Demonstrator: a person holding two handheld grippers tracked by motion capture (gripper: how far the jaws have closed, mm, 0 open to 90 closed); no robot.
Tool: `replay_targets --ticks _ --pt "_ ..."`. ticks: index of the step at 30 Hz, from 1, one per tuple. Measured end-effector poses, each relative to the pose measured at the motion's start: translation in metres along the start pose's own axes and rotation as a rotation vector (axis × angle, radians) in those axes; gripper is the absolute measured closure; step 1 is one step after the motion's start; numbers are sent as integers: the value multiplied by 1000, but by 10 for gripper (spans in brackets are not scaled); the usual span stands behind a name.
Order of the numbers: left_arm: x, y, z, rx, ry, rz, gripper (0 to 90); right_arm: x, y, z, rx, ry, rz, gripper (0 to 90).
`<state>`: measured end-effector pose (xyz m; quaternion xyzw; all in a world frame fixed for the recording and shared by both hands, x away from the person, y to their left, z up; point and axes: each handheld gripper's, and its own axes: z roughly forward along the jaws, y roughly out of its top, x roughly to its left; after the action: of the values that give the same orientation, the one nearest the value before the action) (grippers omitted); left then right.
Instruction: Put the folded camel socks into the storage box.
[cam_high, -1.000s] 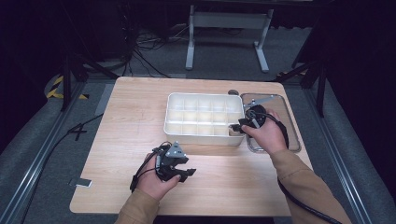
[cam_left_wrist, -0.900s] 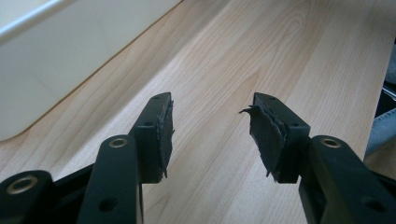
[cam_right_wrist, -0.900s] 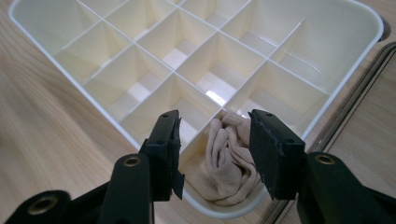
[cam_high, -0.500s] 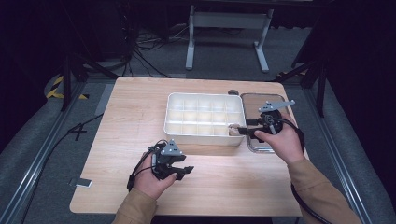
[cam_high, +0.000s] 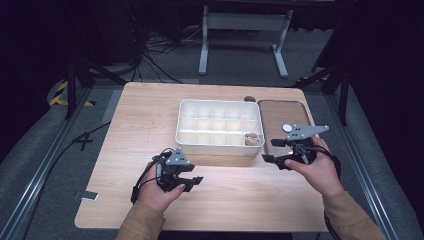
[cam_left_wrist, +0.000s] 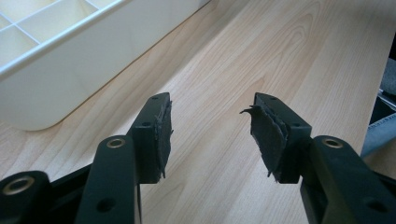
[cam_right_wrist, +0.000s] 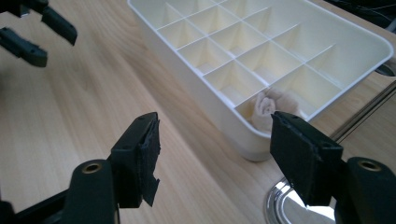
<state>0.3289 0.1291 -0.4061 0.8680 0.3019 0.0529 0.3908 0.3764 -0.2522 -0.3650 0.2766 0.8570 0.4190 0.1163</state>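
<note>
Light wood-grain worktop (cam_high: 150, 125), rounded corners, brightly lit against dark surroundings. Grey carpeted floor (cam_high: 35, 165) on all sides. Grey metal stand (cam_high: 243, 30) with two splayed feet beyond far edge. Black cables (cam_high: 150, 55) tangled on floor at far left. Yellow-black hazard tape (cam_high: 62, 95) at left. Metal rails (cam_high: 40, 175) flanking both sides. Small pale tag (cam_high: 90, 195) beside near-left corner.

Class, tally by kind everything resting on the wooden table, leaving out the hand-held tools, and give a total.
White divided tray: 1
Metal tray: 1
Pale crumpled piece in the near right corner cell: 1
Small dark round thing behind the white tray: 1
Total: 4
</note>
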Motion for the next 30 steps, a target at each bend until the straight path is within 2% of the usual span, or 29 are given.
replay_targets --ticks 2,5,10,12,14,15,21,30 --pt "0 0 -1 -3 -7 -2 487 7 -4 -3 -1 11 -16 338" --pt "0 1 0 -1 -9 -1 487 14 -10 -5 -13 35 -13 338" --pt "0 1 0 6 -14 3 487 22 -19 -6 8 27 -31 338" --pt "0 1 1 9 -16 1 487 23 -22 -5 12 41 -25 338" --pt "0 1 1 10 -15 0 487 24 -23 -3 41 42 -32 337" --pt "-1 1 1 8 -15 -4 487 25 -23 -2 64 42 -55 337" --pt "0 1 1 13 -14 2 486 33 -29 1 101 52 -86 336" --pt "0 1 3 21 -16 10 487 35 -45 17 114 59 -70 336"
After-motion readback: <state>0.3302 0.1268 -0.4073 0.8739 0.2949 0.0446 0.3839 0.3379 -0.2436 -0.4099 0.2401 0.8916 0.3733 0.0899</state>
